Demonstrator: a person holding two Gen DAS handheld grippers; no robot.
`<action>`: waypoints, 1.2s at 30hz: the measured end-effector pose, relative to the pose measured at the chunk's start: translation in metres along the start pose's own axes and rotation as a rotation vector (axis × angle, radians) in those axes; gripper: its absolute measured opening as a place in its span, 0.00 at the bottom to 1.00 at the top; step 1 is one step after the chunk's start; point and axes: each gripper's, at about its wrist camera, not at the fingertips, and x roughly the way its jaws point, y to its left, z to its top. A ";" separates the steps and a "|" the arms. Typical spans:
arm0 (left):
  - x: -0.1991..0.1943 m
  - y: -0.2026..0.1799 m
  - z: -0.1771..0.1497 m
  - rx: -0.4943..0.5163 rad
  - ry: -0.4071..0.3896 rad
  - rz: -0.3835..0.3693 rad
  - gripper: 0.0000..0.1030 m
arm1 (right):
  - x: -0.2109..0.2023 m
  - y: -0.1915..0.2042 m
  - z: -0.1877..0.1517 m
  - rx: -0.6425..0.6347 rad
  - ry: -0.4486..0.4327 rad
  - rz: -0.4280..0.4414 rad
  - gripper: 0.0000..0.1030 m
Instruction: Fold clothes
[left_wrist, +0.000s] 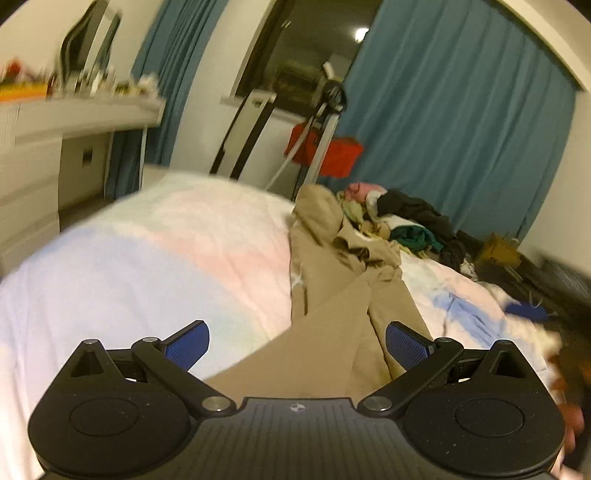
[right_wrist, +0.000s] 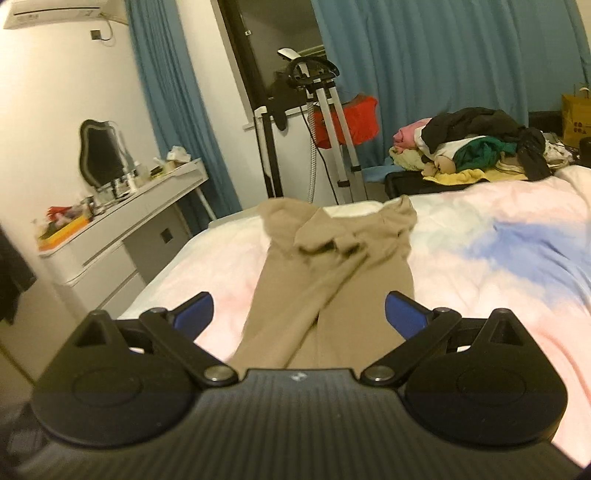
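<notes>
On the pastel tie-dye bed cover (right_wrist: 498, 236), the tan fabric trousers (right_wrist: 325, 273) lie spread lengthwise for folding, legs toward the left gripper (left_wrist: 297, 345) and right gripper (right_wrist: 299, 314), both spread and empty.

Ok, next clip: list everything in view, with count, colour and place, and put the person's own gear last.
trousers: one pair, tan, laid lengthwise on the bed, waistband at the far end, rumpled
bed cover: one, pastel pink, blue and white, under the trousers
clothes pile: one heap, black, green, yellow, pink, at the bed's far right corner
curtains: blue, along the back wall
garment steamer stand: one, silver poles, beyond the bed
red item: one, hanging behind the stand
dressing table: one, white, left of the bed, cluttered top
mirror: one, dark-framed, on that table
paper bag: one, yellow-brown, far right
left tool: blue pads, open, over the trouser legs
right tool: blue pads, open, over the trouser legs
</notes>
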 end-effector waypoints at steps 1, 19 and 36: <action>-0.003 0.009 0.001 -0.040 0.008 0.003 0.98 | -0.016 -0.001 -0.010 0.016 -0.001 0.004 0.98; 0.021 0.079 -0.033 -0.205 0.217 0.300 0.22 | -0.047 -0.069 -0.081 0.365 0.151 -0.075 0.98; -0.087 -0.111 -0.088 0.534 0.081 -0.152 0.05 | -0.068 -0.070 -0.068 0.352 0.074 -0.036 0.98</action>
